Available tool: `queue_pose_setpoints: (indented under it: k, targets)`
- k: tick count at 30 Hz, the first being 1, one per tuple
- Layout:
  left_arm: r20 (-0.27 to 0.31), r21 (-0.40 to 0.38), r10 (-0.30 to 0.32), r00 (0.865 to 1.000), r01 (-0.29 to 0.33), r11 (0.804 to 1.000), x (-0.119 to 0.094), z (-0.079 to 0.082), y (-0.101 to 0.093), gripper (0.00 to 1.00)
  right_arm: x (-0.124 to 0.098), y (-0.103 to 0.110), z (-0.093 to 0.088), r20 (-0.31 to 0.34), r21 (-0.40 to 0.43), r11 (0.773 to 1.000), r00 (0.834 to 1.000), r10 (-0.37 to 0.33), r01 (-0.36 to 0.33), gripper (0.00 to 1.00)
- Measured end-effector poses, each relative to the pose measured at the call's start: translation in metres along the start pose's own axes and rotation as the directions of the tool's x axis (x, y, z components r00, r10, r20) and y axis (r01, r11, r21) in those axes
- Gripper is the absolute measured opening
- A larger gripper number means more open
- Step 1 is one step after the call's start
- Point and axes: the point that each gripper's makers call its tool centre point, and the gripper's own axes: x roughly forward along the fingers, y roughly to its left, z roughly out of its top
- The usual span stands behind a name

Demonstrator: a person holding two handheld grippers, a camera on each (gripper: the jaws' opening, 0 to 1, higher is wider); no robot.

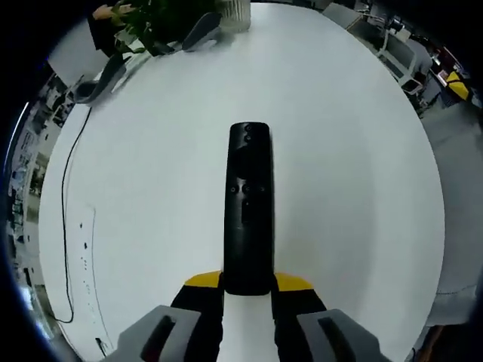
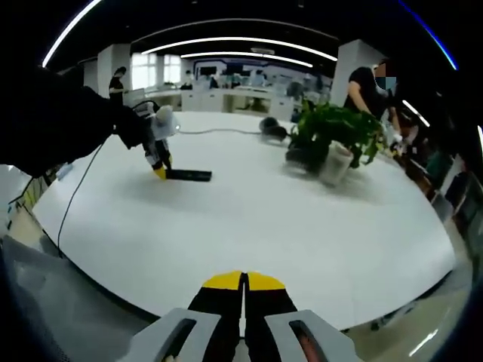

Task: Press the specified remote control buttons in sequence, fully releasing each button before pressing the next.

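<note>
**Remote gripped at near end, right gripper far off**

Remote [image 1: 248, 207] is lying flat on the white worktop [image 1: 362, 196], long axis running straight away from the left gripper [image 1: 247, 290], whose jaws are clamping its near end. Buttons are facing up. Right gripper [image 2: 243, 283] is hanging back at the worktop edge, jaws together and empty, well apart from the remote, likely the presser.
</note>
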Motion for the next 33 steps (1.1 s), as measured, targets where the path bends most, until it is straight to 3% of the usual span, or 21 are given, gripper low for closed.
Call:
queue_pose_setpoints:
  k: [5,13,33]
  targets:
    - [-0.039,0.027,0.044,0.998,-0.043,0.999,0.0,0.0,-0.003,0.23,-0.001,-0.002,0.001,0.01,0.009,1.0,1.0,-0.007,0.007,0.0]
    - [-0.082,0.004,0.013,0.997,-0.012,1.0,0.002,0.0,-0.023,0.23,-0.001,-0.001,0.003,0.02,0.001,1.0,1.0,0.0,0.0,0.0]
    - [-0.102,0.024,-0.017,0.995,0.019,1.0,0.0,-0.005,-0.091,0.23,-0.002,0.005,0.009,0.055,-0.01,0.999,0.998,0.036,-0.035,0.0]
